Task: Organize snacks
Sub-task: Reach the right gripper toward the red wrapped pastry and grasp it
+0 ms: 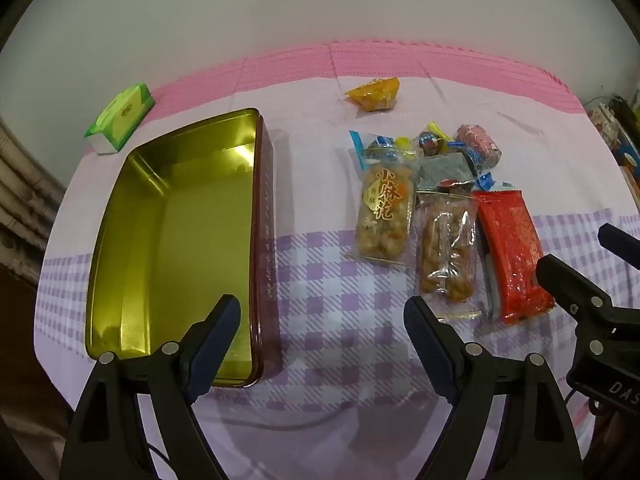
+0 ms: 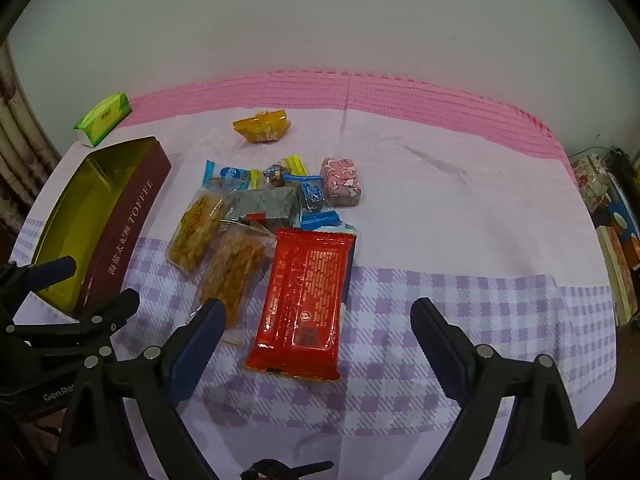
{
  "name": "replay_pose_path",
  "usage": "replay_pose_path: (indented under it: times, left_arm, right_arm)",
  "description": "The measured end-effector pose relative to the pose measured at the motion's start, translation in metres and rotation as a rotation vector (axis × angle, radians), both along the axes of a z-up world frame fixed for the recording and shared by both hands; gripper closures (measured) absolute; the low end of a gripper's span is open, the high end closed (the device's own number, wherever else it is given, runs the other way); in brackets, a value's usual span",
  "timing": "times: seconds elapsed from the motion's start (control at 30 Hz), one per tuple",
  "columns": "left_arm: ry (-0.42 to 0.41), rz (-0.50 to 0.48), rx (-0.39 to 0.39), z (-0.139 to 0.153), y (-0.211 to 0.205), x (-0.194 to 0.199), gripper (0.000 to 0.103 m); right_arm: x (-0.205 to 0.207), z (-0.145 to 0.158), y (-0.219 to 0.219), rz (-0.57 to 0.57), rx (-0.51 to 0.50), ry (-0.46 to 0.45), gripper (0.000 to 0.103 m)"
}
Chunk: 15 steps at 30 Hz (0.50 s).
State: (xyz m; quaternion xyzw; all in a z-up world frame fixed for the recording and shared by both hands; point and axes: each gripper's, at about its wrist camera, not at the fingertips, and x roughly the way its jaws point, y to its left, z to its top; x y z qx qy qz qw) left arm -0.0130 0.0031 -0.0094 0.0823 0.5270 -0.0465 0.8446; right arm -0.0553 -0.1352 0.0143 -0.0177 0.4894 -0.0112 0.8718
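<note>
An open maroon tin (image 1: 262, 240) (image 2: 124, 224) with a gold inside lies on the left, with nothing in it. Beside it on the right is a pile of snacks: two clear packs of fried twists (image 1: 384, 216) (image 2: 232, 272), a red packet (image 1: 514, 252) (image 2: 306, 300), small blue-wrapped sweets (image 2: 316, 194) and a pink-wrapped cake (image 1: 480, 144) (image 2: 342, 182). A yellow packet (image 1: 374, 94) (image 2: 262, 125) lies apart, farther back. My left gripper (image 1: 322, 320) hovers open over the tin's near right edge. My right gripper (image 2: 318, 320) hovers open above the red packet's near end. Neither holds anything.
A green tissue pack (image 1: 120, 118) (image 2: 103, 118) sits behind the tin at the far left. The cloth (image 2: 460, 300) is checked purple near me, pink at the back, against a white wall. Boxes (image 2: 616, 216) crowd the table's right edge.
</note>
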Motion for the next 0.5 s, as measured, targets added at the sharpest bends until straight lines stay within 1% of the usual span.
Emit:
replay_pose_path:
  times: [0.3, 0.33, 0.4, 0.43, 0.5]
  left_arm:
    - [0.019, -0.008, -0.003, -0.0042, -0.0023, 0.0006, 0.019]
    - [0.019, -0.007, -0.001, -0.0041, -0.0018, 0.0004, 0.019]
    - [0.019, -0.007, 0.0, -0.0043, -0.0018, 0.0008, 0.019]
    - [0.021, -0.007, -0.001, -0.0044, -0.002, 0.0008, 0.019]
    - [0.019, -0.011, 0.0, -0.0043, -0.0025, 0.0008, 0.019]
  right_arm:
    - [-0.0026, 0.002, -0.0035, 0.004, 0.013, 0.017, 0.018]
    - [0.0006, -0.0035, -0.001, 0.001, 0.011, 0.015, 0.019]
    - [0.0005, -0.0041, -0.0006, 0.002, 0.011, 0.016, 0.019]
    - [0.0005, -0.005, -0.0002, 0.002, -0.006, -0.005, 0.02]
    - [-0.0002, -0.0059, 0.0001, 0.003, 0.001, -0.001, 0.021]
